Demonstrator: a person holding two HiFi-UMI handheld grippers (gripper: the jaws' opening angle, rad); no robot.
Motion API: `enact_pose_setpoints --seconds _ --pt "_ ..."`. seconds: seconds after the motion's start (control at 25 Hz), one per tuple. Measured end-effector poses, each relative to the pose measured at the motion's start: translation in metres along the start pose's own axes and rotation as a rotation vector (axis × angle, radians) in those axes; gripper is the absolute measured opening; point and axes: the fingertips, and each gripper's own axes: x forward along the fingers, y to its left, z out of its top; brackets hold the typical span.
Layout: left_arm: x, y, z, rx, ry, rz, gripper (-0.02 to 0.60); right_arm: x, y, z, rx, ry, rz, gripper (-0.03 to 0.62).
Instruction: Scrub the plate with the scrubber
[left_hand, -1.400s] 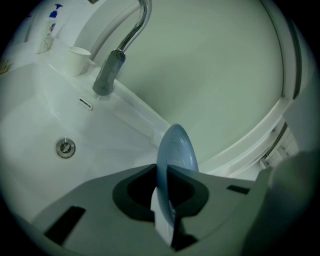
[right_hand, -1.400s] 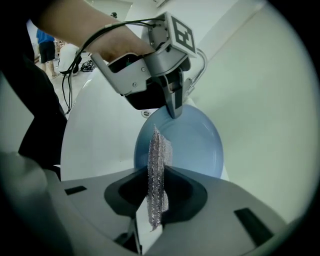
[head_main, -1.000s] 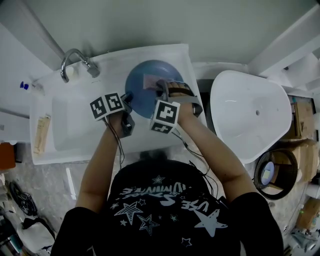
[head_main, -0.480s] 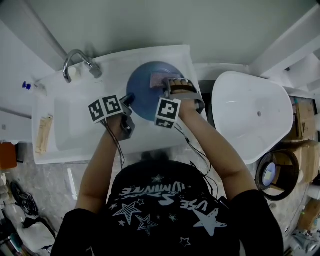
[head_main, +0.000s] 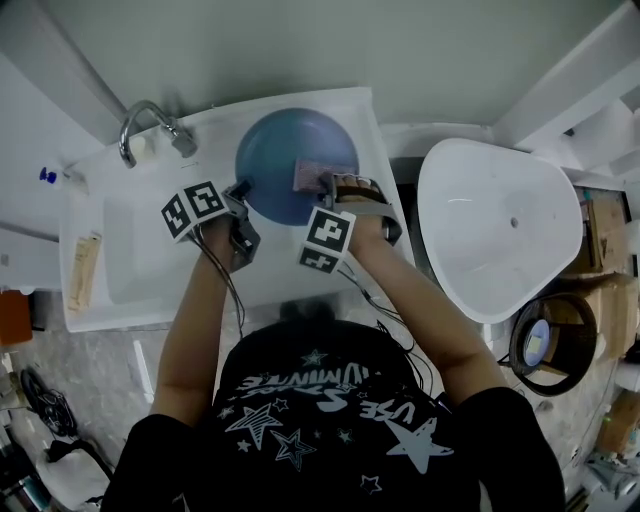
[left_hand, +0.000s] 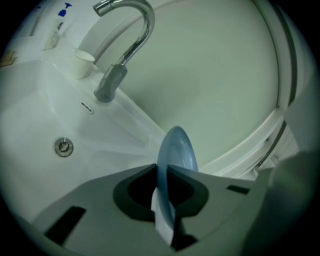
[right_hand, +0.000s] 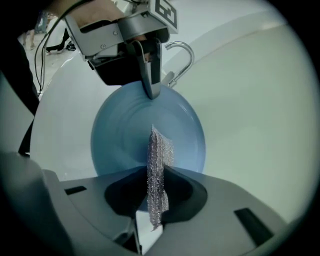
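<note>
Head view: right of the curved chrome tap (head_main: 150, 122), the round blue plate (head_main: 280, 155) is pinched at its rim by the left tool (head_main: 240, 189), and the silvery mesh scrubber (head_main: 308, 176) is clamped in the right tool (head_main: 327, 183). That rim could be levered free by hard scrubbing.

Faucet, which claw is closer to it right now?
Left. The left claw grips the plate rim just right of the faucet; the right claw, holding the scrubber, is farther right, across the plate.
</note>
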Motion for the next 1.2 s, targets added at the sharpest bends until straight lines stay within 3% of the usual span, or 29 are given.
enact_pose_setpoints --seconds 0.24,0.44,0.64,0.88,1.04,1.2 --pt "0.002 0.000 0.007 -0.010 -0.028 0.003 0.031 -0.015 0.020 0.014 0.118 -0.037 0.099 0.084" --pt "0.005 -0.005 0.002 0.022 -0.016 -0.002 0.035 -0.029 0.036 0.027 0.233 -0.113 0.229 0.084" --pt "0.006 0.001 -0.005 0.058 0.009 0.018 0.035 -0.035 0.045 0.029 0.289 -0.158 0.293 0.084" --pt "0.007 0.009 -0.018 0.097 0.054 0.030 0.035 -0.041 0.021 0.025 0.341 -0.195 0.219 0.084" --pt "0.004 0.006 -0.022 0.244 0.077 0.052 0.035 -0.044 -0.006 0.020 0.289 -0.222 0.130 0.084" --pt "-0.003 -0.003 -0.014 0.410 0.048 0.074 0.031 -0.050 -0.041 0.024 0.186 -0.264 0.039 0.084"
